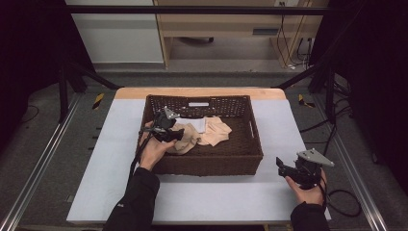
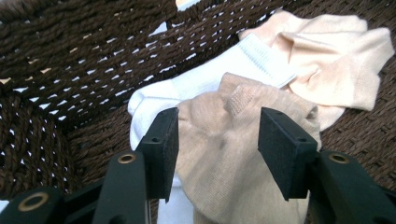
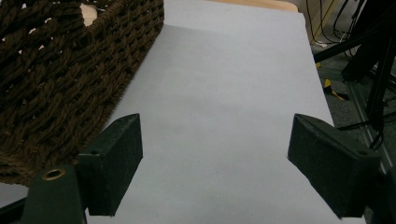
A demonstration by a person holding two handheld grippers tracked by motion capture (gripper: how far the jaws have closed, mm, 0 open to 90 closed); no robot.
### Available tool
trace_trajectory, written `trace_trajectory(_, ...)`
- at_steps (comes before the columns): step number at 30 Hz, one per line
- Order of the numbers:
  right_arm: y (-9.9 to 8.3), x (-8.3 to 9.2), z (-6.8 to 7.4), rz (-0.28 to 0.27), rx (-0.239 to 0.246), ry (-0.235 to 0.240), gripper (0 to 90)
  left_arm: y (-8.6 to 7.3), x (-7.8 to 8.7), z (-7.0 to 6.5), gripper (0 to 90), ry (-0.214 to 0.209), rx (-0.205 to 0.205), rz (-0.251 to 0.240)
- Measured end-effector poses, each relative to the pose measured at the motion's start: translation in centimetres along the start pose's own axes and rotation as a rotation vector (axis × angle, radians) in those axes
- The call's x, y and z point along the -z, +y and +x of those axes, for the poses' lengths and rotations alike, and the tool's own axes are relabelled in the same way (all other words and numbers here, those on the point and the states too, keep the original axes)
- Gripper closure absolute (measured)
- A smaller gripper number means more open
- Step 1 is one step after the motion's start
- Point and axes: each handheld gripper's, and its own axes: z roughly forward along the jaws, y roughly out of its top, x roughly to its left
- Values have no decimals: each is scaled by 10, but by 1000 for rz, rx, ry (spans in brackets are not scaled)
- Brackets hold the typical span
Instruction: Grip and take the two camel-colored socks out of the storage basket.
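- Inside the wicker basket point(image 1: 255, 139), the left gripper point(image 2: 218, 135) holds its fingers apart astride a tan sock point(image 2: 224, 154)
- Beside the basket, the right gripper point(image 3: 215, 163) hovers wide open, empty, over the worktop point(image 3: 224, 93)

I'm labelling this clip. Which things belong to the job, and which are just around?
In play: left gripper, open over the tan sock; white sock; peach socks; wicker basket.
Just around: right gripper, open over grey mat.

no readable text anywhere; white tag on basket point(image 1: 159, 103) rim too blurred to read
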Motion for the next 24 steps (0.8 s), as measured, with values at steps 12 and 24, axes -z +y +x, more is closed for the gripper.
trace_trajectory(12,0,-1,0,6,-5,4,193,-2,-9,-2,616,-46,-16,89)
trace_trajectory(24,-1,-1,-1,12,-8,9,212,-1,-1,2,853,-66,36,37)
